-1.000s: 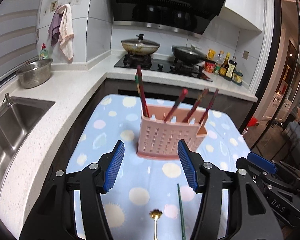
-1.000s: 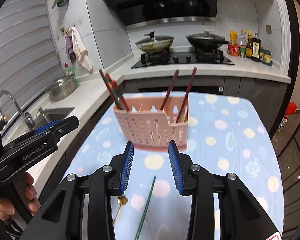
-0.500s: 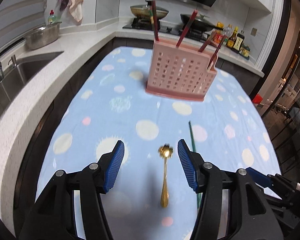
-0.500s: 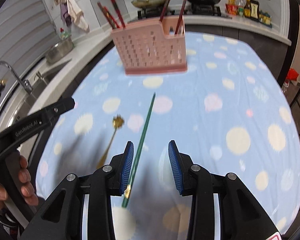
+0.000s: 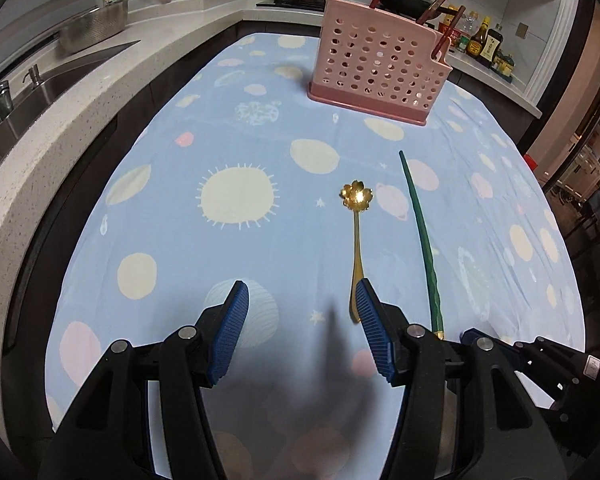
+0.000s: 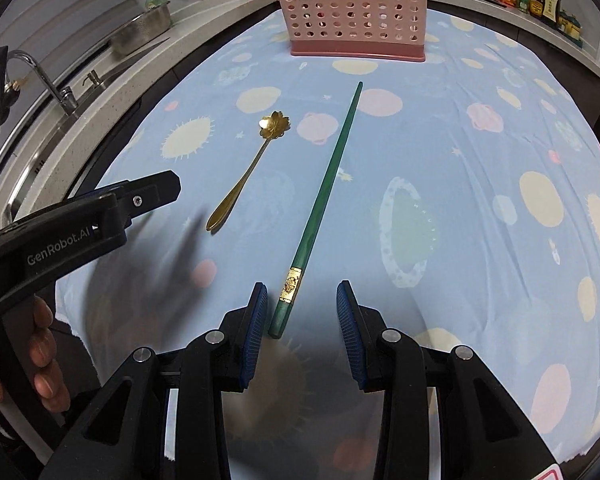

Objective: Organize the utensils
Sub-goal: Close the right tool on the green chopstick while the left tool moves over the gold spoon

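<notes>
On the table (image 5: 148, 184), the pink utensil holder (image 5: 380, 68) stands far ahead. The green chopstick (image 6: 324, 196) runs lengthwise toward it, butt between the right gripper (image 6: 302, 312)'s wide fingers. The gold spoon (image 5: 357, 240)'s handle touches the empty, wide left gripper (image 5: 302, 312).

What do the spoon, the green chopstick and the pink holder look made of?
Spoon: probably metal with a polished gold finish; it glints. Chopstick: smooth, semi-glossy green, maybe lacquered wood or resin, with a gold band near its thick end. Holder: matte pink moulded plastic, judging by its even perforations.
</notes>
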A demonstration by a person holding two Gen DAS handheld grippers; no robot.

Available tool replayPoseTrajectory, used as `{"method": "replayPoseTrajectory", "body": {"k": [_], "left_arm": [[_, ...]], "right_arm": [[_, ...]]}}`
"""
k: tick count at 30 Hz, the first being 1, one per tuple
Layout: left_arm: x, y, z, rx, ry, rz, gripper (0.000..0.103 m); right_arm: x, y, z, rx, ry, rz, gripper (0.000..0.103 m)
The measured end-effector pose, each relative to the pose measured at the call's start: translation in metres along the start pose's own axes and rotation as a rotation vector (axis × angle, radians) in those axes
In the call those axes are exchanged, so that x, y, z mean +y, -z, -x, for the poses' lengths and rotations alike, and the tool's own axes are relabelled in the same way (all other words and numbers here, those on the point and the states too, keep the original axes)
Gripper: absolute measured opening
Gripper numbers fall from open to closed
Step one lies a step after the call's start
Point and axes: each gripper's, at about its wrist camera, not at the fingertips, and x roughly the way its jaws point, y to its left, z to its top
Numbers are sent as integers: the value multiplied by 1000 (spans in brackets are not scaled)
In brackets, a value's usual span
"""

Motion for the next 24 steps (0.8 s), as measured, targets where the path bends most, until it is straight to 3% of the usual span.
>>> {"method": "replayPoseTrajectory", "body": {"k": [5, 12, 24], "left_arm": [[0, 8, -2, 25, 3, -4, 53], [-9, 12, -4, 38, 22, -25, 57], [-22, 7, -22, 41, 44, -50, 57]], "right_arm": [[0, -2, -2, -1, 20, 8, 30], [-11, -3, -1, -13, 51, -7, 9], [-39, 1, 5, -32, 55, -107, 7]]}}
